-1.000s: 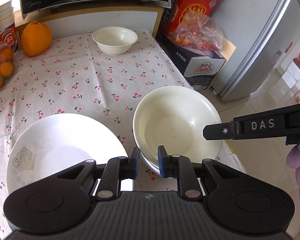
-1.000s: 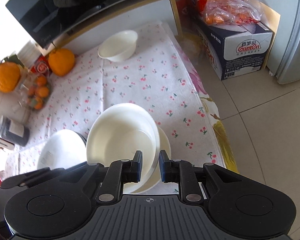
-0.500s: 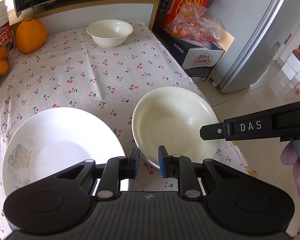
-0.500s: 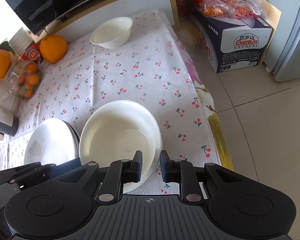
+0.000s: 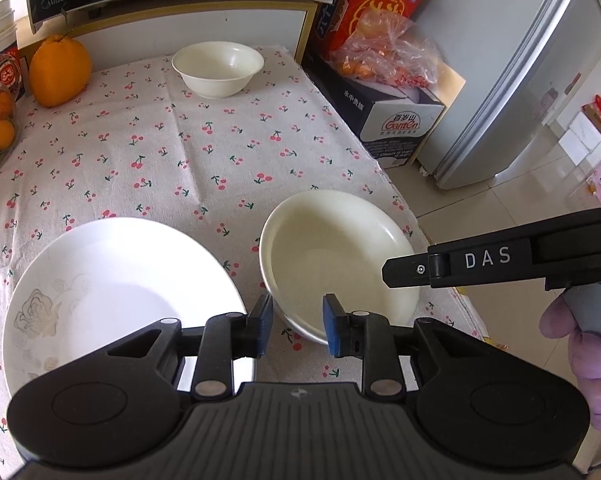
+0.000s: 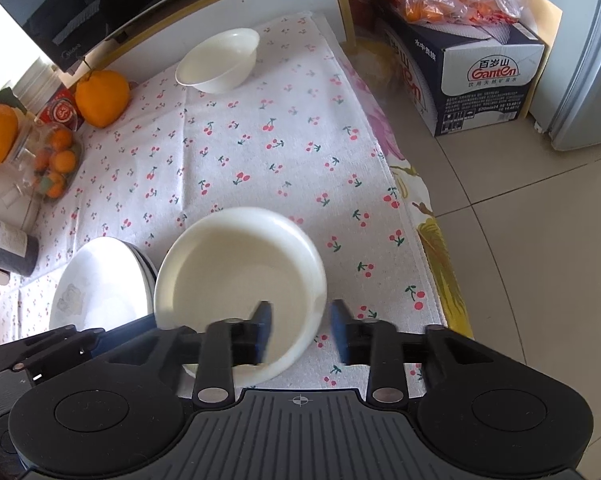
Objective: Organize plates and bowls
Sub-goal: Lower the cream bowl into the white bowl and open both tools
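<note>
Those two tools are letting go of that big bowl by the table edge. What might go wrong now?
1. The big bowl sits close to the table's edge; a nudge from the opening right tool might push it toward the floor.
2. The left tool is opening with the bowl's rim between its pads; lifting away carelessly could catch the rim and tip the bowl.
3. The plate lies right beside the bowl, so a slide could knock them together.
</note>
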A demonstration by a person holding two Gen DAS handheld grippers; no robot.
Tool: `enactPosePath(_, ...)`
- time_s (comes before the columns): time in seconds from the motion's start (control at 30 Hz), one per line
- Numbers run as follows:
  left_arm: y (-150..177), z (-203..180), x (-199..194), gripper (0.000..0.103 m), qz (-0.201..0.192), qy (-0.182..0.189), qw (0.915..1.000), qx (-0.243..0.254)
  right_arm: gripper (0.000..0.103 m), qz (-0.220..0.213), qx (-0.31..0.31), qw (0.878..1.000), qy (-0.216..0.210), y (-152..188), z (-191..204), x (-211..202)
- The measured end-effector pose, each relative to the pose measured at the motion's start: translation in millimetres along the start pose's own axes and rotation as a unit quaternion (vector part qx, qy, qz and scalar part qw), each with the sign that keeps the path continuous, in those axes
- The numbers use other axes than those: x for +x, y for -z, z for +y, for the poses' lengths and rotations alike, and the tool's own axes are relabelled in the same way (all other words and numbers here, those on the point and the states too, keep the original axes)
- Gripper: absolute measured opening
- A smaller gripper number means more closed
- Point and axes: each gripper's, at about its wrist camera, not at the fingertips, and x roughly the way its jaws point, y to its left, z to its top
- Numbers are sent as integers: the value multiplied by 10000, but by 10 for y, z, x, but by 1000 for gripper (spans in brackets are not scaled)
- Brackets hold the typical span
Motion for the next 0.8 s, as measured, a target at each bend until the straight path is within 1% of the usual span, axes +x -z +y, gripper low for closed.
enactPosePath(0.07,-2,6,-10,28,-12,22,10000,-19,44,-20,6,10000,-2,-4,2,-8)
enactPosePath(0.27,-14,-2,-53,38,-79,63,9999,-40,45,-18,47,10000,-17,-12,0,-10)
enactPosePath(0.3,-16,-1,-61,42,-93,70,9999,-44,46,-22,66,10000,-26,-16,-4,-12)
enactPosePath(0.33,-17,0,-67,45,-104,77,9999,-48,51,-36,88,9999,-35,-21,-8,-17)
enactPosePath(0.37,-19,0,-74,50,-109,88,9999,-52,57,-57,109,9999,-54,-26,-12,-24)
enactPosePath(0.4,-20,2,-79,54,-108,100,9999,-57,58,-84,130,9998,-86,-34,-18,-35)
enactPosePath(0.43,-26,8,-84,56,-107,113,9999,-69,58,-118,153,9997,-140,-45,-27,-48)
enactPosePath(0.5,-36,28,-94,63,-115,132,9998,-116,63,-185,205,9993,-270,-72,-46,-82)
enactPosePath(0.53,-49,40,-102,65,-129,128,9997,-148,68,-241,230,9989,-325,-90,-54,-103)
enactPosePath(0.57,-66,53,-111,69,-149,116,9997,-177,71,-298,246,9986,-366,-105,-62,-123)
enactPosePath(0.63,-100,77,-141,73,-218,79,9995,-207,73,-371,282,9979,-458,-149,-75,-152)
enactPosePath(0.7,-144,94,-170,83,-283,18,9994,-214,74,-444,350,9967,-578,-199,-105,-175)
enactPosePath(0.8,-203,138,-209,92,-340,-92,9990,-258,79,-489,514,9949,-711,-296,-151,-177)
